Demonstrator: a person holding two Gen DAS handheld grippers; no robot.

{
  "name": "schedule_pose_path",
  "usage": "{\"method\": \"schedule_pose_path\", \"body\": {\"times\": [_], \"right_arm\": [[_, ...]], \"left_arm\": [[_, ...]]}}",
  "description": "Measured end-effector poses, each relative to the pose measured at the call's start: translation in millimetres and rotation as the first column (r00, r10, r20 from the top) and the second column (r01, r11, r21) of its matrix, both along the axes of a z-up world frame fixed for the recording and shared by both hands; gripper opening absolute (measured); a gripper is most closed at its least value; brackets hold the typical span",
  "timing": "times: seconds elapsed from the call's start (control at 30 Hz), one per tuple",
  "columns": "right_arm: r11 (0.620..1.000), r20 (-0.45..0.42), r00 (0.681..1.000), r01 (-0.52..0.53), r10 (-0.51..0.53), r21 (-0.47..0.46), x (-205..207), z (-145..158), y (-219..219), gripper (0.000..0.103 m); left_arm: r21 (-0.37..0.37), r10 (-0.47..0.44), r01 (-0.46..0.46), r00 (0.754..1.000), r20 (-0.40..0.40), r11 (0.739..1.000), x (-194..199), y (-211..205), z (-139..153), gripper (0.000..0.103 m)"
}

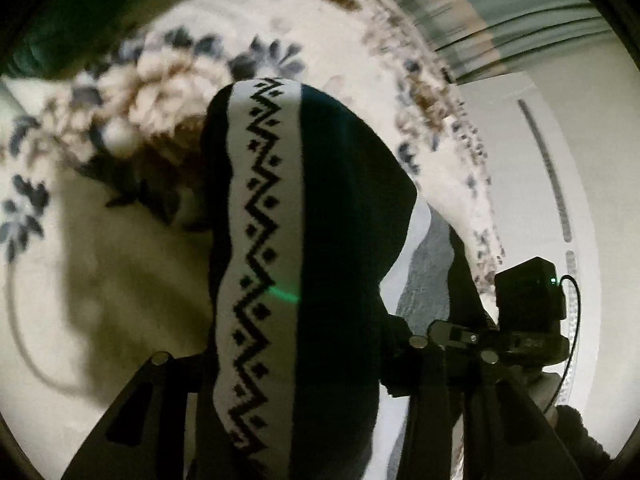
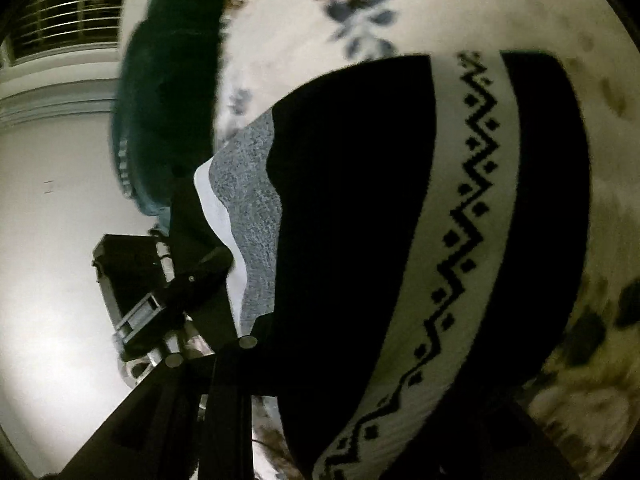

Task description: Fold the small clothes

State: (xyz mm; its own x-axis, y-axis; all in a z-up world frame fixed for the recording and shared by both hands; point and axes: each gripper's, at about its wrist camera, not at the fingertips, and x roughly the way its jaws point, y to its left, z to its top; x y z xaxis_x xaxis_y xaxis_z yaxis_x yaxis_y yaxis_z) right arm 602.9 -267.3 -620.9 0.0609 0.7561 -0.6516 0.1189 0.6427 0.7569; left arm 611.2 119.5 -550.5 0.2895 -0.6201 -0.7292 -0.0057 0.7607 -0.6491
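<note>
Black knit garment (image 1: 344,208) with white band bearing black zigzag pattern; grey and white panel at one edge. Suspended above floral rug (image 1: 168,92), centre frame, long axis running bottom to top. Left hand-held gripper (image 1: 288,356) partly spread, pinching garment. Right hand-held gripper (image 2: 212,350) narrowly spread, gripping garment edge.

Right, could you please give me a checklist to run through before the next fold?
1. Black patterned garment lies between the fingers of the left gripper: ok.
2. Left gripper actually clamping it: cannot tell, fabric hides the contact.
3. Garment between the fingers of the right gripper: ok.
4. Right gripper actually clamping it: cannot tell.
5. Garment flat and smooth: not ok, draped with grey inside showing.
</note>
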Motion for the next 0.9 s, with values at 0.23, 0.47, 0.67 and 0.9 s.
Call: {"method": "schedule_pose_path", "body": {"times": [0.23,0.47,0.67,0.9], "right_arm": [[0.921,0.066,0.998,0.004,0.023,-0.389,-21,26,3,0.089],[0.641,0.179,0.983,0.105,0.052,-0.76,-79,66,12,0.103],[0.541,0.28,0.96,0.232,0.006,-0.808,-120,116,31,0.103],[0.504,0.382,0.924,0.34,-0.02,-0.794,-181,219,39,0.103]], "left_arm": [[0.196,0.015,-0.026,0.998,0.057,0.98,-23,-2,25,0.056],[0.483,0.017,-0.128,0.974,0.228,0.866,-60,-24,73,0.103],[0.559,0.019,-0.149,0.973,0.232,0.816,-96,-47,109,0.103],[0.596,-0.008,-0.166,0.961,0.278,0.786,-142,-80,181,0.103]]}}
